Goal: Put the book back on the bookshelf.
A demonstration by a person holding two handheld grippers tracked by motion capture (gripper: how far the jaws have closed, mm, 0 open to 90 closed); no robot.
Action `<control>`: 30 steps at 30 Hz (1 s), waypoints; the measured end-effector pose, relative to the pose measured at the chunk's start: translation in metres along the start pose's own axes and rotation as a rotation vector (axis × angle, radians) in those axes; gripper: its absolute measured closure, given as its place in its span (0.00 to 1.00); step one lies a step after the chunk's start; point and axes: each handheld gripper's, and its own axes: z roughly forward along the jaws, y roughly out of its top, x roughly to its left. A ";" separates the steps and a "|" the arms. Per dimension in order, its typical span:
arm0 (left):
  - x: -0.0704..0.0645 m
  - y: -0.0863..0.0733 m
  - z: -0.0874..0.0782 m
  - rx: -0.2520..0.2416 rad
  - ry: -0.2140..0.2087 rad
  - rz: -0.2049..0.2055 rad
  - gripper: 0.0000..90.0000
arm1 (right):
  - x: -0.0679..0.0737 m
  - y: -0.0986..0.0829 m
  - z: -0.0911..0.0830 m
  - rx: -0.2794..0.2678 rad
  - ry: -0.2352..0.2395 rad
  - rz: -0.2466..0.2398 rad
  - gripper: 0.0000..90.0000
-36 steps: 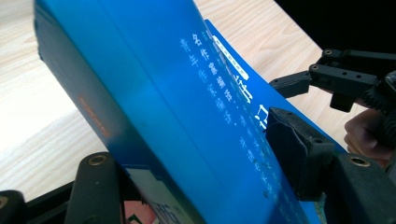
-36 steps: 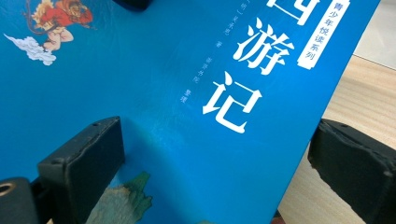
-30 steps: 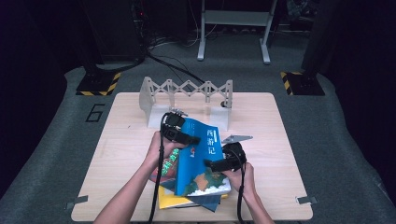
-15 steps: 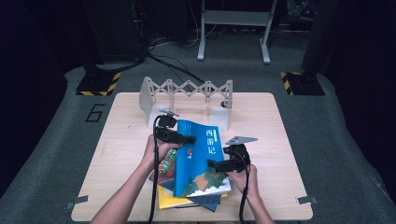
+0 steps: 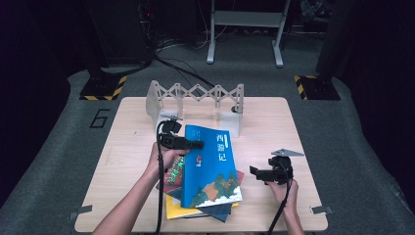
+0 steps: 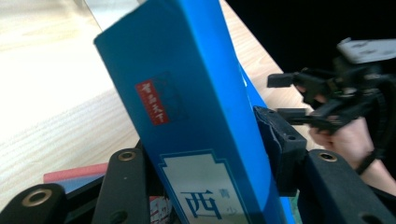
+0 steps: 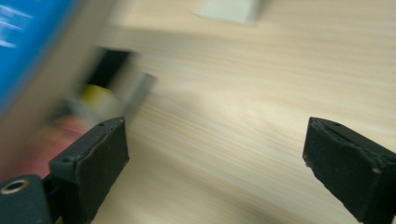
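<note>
A blue book point(image 5: 211, 166) with white Chinese characters lies tilted on a stack of books point(image 5: 195, 208), its far edge raised. My left gripper point(image 5: 195, 145) is shut on the book's upper left edge. In the left gripper view the blue book point(image 6: 187, 93) is clamped between the two black jaws of my left gripper point(image 6: 201, 149). My right gripper point(image 5: 254, 171) hovers open just right of the book, holding nothing. It also shows open in the left gripper view point(image 6: 289, 98). In the right gripper view my right gripper point(image 7: 219, 154) has its jaws wide apart over bare wood, with the blue book point(image 7: 28, 37) at the upper left.
A grey accordion-style rack point(image 5: 195, 93) with end plates stands at the table's back, just behind the book. The wooden table point(image 5: 303, 122) has free room at the right and left. The stack's edges point(image 7: 93, 98) appear blurred beside the right gripper.
My right gripper has let go of the blue book's right edge and drawn away to the right. The left gripper has shifted slightly toward me, still clamping the book.
</note>
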 end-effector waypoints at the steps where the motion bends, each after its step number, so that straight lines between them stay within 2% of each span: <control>1: -0.002 0.001 -0.001 -0.008 -0.006 -0.006 0.60 | -0.004 -0.003 0.002 0.012 -0.012 0.006 0.06; 3: -0.004 0.002 -0.004 -0.018 -0.008 -0.006 0.61 | -0.014 -0.010 0.008 0.030 -0.045 0.014 0.06; 6: -0.006 0.004 -0.007 -0.032 -0.012 0.000 0.63 | -0.021 -0.015 0.012 0.042 -0.077 0.033 0.06; 10: -0.010 0.007 -0.014 -0.059 -0.018 0.001 0.64 | -0.025 -0.019 0.016 0.033 -0.146 0.010 0.05; 14: -0.019 0.012 -0.025 -0.088 -0.028 0.024 0.66 | -0.028 -0.021 0.017 0.013 -0.196 -0.023 0.05; 17: -0.031 0.017 -0.033 -0.108 -0.020 0.063 0.68 | -0.029 -0.021 0.019 0.013 -0.216 -0.043 0.05; 18: -0.031 0.017 -0.033 -0.108 -0.020 0.063 0.68 | -0.029 -0.021 0.019 0.013 -0.216 -0.043 0.05; 25: -0.049 0.024 -0.048 -0.143 0.016 0.135 0.68 | -0.031 -0.021 0.020 0.001 -0.213 -0.046 0.06; 30: -0.056 0.031 -0.063 -0.180 0.055 0.173 0.69 | -0.033 -0.021 0.019 -0.006 -0.212 -0.042 0.06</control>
